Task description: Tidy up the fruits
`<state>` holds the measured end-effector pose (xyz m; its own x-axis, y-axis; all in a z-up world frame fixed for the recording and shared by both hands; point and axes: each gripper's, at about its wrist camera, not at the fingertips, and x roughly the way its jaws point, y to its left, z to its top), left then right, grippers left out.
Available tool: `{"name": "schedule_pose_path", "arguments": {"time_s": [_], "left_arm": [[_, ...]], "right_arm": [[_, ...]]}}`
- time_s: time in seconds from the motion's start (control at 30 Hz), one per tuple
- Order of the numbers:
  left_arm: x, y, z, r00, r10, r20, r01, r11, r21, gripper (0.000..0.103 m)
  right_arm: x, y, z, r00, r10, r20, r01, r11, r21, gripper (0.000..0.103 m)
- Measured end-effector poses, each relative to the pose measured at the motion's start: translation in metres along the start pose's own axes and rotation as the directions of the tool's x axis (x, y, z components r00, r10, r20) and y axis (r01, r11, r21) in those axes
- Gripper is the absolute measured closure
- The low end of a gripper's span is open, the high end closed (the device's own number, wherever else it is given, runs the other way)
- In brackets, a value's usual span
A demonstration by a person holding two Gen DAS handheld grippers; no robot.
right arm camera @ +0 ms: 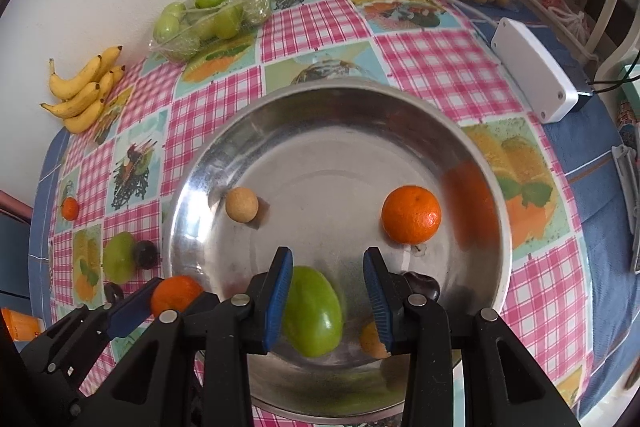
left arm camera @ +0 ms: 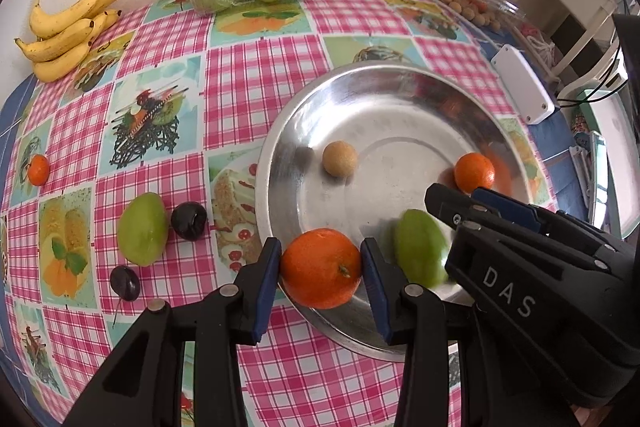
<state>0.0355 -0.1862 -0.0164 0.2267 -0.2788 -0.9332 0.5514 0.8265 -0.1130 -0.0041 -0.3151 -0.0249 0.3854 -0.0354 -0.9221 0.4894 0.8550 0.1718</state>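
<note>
Pink-white gingham cloth with pale teal fruit-print squares, shiny silver plate, orange mandarins, green plum, tan longan, yellow bananas, dark purple cherries, blue gripper pads.

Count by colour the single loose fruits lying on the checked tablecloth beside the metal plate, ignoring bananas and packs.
Small round orange mandarin: 1
Oval green fruit: 1
Dark purple round fruits: 2
Total: 4
</note>
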Motion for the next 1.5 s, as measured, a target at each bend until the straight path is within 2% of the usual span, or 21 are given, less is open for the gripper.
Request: {"name": "schedule_pose_path", "arguments": {"time_s": [0.27, 0.47, 0.63, 0.9, 1.37, 1.47, 1.5], "left_arm": [[-0.021, 0.004, 0.006, 0.998, -0.018, 0.057, 0.019, 1.000, -0.021, 0.061], [-0.028, 0.033, 0.009, 0.997, 0.023, 0.075, -0.014, 0.992, -0.123, 0.061], [-0.028, 0.072, 0.008, 0.993, 0.092, 0.073, -0.073, 0.970, -0.231, 0.061], [-0.026, 0.126, -0.003, 0.989, 0.140, 0.037, -0.118, 0.927, -0.357, 0.061], [-0.028, 0.161, -0.012, 0.989, 0.145, 0.020, -0.123, 0.898, -0.421, 0.061], [-0.026, 0.167, -0.013, 0.990, 0.144, 0.010, -0.125, 0.889, -0.440, 0.059], [-0.024, 0.170, -0.014, 0.990, 0.143, 0.004, -0.126, 0.887, -0.445, 0.055]], "right_arm": [[-0.029, 0.002, 0.005, 0.997, -0.001, 0.076, 0.002, 1.000, -0.008, 0.062], [-0.029, 0.006, 0.005, 0.997, -0.002, 0.075, 0.004, 1.000, -0.019, 0.063], [-0.021, 0.009, 0.004, 0.998, -0.005, 0.055, 0.007, 1.000, -0.027, 0.063], [-0.019, 0.026, 0.002, 0.999, 0.000, 0.047, 0.003, 0.998, -0.061, 0.063], [-0.010, 0.084, -0.007, 0.999, 0.036, 0.022, -0.032, 0.987, -0.155, 0.063], [-0.007, 0.092, -0.009, 0.999, 0.029, 0.017, -0.026, 0.985, -0.171, 0.057], [-0.006, 0.093, -0.009, 1.000, 0.025, 0.015, -0.022, 0.985, -0.171, 0.050]]}}
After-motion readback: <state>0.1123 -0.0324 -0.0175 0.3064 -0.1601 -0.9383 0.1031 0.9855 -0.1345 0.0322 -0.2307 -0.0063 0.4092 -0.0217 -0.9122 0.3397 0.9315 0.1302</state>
